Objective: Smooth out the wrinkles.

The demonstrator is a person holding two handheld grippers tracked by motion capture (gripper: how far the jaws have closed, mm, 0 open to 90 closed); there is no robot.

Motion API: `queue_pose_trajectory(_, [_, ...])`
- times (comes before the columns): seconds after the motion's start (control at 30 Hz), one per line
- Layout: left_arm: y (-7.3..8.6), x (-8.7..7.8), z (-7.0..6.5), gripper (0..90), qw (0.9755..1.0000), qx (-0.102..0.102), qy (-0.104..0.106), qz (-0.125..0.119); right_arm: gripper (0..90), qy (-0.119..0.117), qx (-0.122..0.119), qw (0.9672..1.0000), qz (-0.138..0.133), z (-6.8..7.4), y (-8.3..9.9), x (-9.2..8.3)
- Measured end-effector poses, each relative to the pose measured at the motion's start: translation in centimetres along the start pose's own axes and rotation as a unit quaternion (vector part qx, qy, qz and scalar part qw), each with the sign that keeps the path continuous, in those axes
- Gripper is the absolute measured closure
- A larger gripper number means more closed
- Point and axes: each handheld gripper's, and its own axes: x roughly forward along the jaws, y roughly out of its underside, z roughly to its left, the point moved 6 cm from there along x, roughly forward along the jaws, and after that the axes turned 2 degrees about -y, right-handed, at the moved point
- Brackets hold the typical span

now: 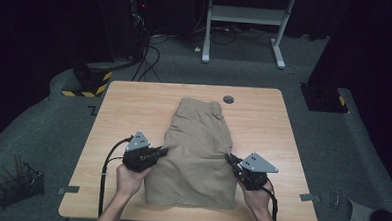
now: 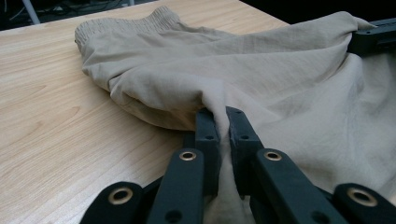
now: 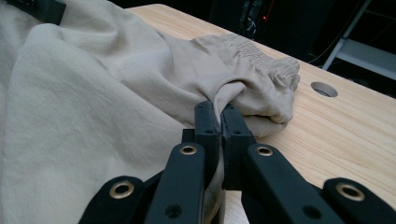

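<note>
Plain khaki-beige shorts on a light wood-grain table; black hand-held grippers with brass rivets.

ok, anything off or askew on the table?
Nothing stands out. The shorts lie roughly square on the table, waistband at the far end, with the left gripper and right gripper each pinching a side edge.
</note>
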Motion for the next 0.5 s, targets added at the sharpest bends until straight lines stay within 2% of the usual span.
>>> queue_pose_trajectory(0.37, [-0.02,-0.37,-0.53,85.2,1.0,0.005,0.004,-0.003,87.9,-0.001,-0.006,1.0,-0.004,0.21,0.03,-0.42])
queue_pose_trajectory(0.5, [0.02,-0.83,-0.93,85.2,0.9998,0.015,0.008,-0.005,87.9,0.0,-0.005,0.9999,-0.009,0.44,0.0,-0.91])
